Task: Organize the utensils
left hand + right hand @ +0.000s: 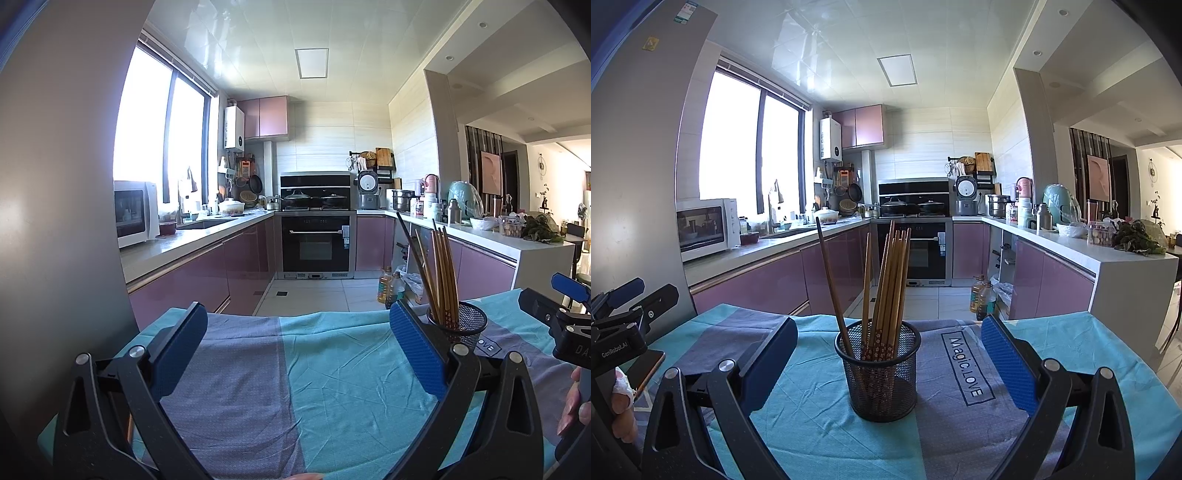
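Observation:
A black mesh cup (879,373) stands upright on the teal and grey cloth (798,424), holding several wooden chopsticks (886,288) and one darker chopstick (833,284) that leans left. My right gripper (888,354) is open, its blue pads on either side of the cup without touching it. In the left wrist view the same cup (458,325) sits just right of my left gripper (295,339), which is open over bare cloth (314,387) with nothing between its pads. The right gripper (569,317) shows at that view's right edge.
The cloth-covered table ends at a tiled kitchen floor (923,299). Purple cabinets (757,284) run along the left, an oven (925,251) stands at the back, and a white counter (1108,258) on the right carries appliances. Oil bottles (982,299) stand on the floor. A person's hand (622,410) grips the left tool.

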`<state>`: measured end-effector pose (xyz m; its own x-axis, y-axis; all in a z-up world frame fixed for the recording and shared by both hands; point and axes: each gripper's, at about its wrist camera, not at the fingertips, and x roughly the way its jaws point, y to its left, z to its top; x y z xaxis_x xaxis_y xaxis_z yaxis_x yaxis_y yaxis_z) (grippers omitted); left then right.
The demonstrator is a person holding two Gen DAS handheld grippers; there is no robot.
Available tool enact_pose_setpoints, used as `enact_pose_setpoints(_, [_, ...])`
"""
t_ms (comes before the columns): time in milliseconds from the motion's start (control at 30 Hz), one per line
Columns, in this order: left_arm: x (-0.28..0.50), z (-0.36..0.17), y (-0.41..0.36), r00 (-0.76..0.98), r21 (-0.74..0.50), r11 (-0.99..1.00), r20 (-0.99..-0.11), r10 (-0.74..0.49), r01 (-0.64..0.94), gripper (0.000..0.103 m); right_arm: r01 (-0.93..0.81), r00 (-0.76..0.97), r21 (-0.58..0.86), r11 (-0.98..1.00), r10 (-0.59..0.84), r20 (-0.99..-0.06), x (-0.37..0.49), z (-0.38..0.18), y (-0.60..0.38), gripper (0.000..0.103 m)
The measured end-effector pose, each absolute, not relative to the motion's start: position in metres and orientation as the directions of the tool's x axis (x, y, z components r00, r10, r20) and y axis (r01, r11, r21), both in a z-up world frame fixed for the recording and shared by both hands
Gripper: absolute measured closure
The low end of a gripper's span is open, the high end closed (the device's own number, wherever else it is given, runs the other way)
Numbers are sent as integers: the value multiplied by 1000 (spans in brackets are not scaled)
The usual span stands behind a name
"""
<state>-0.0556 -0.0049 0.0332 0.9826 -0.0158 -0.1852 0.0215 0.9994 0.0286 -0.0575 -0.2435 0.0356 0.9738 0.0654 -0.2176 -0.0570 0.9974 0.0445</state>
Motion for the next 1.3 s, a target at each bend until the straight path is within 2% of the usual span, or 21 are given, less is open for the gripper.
enact_pose_setpoints(1300, [-55,35,-4,982,31,999,-186,-15,21,6,-50,974,51,997,60,-216,-57,35,-242,7])
